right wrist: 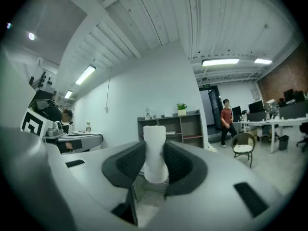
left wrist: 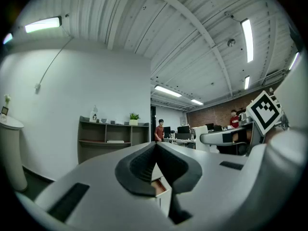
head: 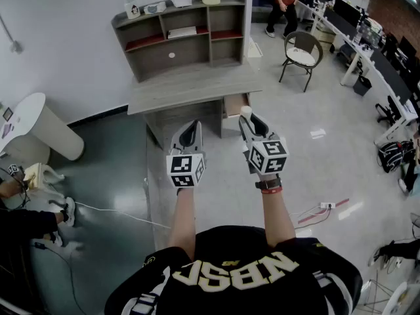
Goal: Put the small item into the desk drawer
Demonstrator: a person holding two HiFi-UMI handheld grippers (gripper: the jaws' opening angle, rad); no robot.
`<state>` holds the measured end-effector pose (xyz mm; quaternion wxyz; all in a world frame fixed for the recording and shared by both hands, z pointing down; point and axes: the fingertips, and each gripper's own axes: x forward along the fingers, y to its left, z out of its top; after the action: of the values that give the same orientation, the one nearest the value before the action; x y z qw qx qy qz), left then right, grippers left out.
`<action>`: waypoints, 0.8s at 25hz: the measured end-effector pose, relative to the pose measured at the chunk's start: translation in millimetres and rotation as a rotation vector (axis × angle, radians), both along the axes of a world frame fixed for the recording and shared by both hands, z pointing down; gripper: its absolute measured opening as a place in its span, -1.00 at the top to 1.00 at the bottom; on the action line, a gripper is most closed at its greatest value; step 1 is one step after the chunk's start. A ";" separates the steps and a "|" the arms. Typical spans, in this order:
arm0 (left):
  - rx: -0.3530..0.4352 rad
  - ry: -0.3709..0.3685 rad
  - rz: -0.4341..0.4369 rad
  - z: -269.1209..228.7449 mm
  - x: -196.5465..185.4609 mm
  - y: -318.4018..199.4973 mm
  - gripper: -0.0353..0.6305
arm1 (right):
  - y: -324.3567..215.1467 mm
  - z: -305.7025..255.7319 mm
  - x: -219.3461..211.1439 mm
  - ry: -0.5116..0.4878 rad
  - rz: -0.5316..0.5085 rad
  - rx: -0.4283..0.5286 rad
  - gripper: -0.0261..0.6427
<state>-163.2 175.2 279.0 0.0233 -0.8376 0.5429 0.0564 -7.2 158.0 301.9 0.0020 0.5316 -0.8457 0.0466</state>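
Right gripper view, right gripper [right wrist: 155, 154] ribbed jaws clamping smooth white cylinder [right wrist: 155, 137], left gripper [left wrist: 155, 147] jaws together

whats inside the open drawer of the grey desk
The open wooden drawer shows only a bare brownish interior. Its near right corner is hidden behind the white cylinder in the right hand-held gripper.

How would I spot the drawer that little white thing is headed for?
Find the grey wooden desk with the shelf unit on top, against the white wall. Under its desktop, at the end nearer the chair with the white cushion, is the drawer: pulled open, its light brown inside stands out from the flat grey front around it.
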 end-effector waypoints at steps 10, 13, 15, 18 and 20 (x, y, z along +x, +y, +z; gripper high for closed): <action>-0.039 0.053 0.053 18.5 -19.2 1.1 0.86 | 13.6 24.8 -40.4 0.067 -0.012 -0.033 0.53; -0.070 0.058 0.075 35.4 -13.5 5.3 0.86 | 18.3 45.6 -30.9 0.044 0.020 -0.074 0.53; -0.090 0.058 0.090 44.7 -7.9 2.4 0.86 | 15.0 54.7 -23.6 0.008 0.039 -0.094 0.53; -0.109 0.066 0.086 50.6 -3.4 -13.8 0.86 | 3.1 59.3 -21.8 -0.006 0.031 -0.104 0.53; -0.107 0.073 0.082 51.1 3.1 -27.6 0.86 | -9.9 61.0 -17.1 -0.012 0.025 -0.101 0.53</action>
<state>-160.1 147.6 330.1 -0.0435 -0.8565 0.5109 0.0586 -24.3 148.1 362.9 0.0232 0.5409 -0.8357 0.0923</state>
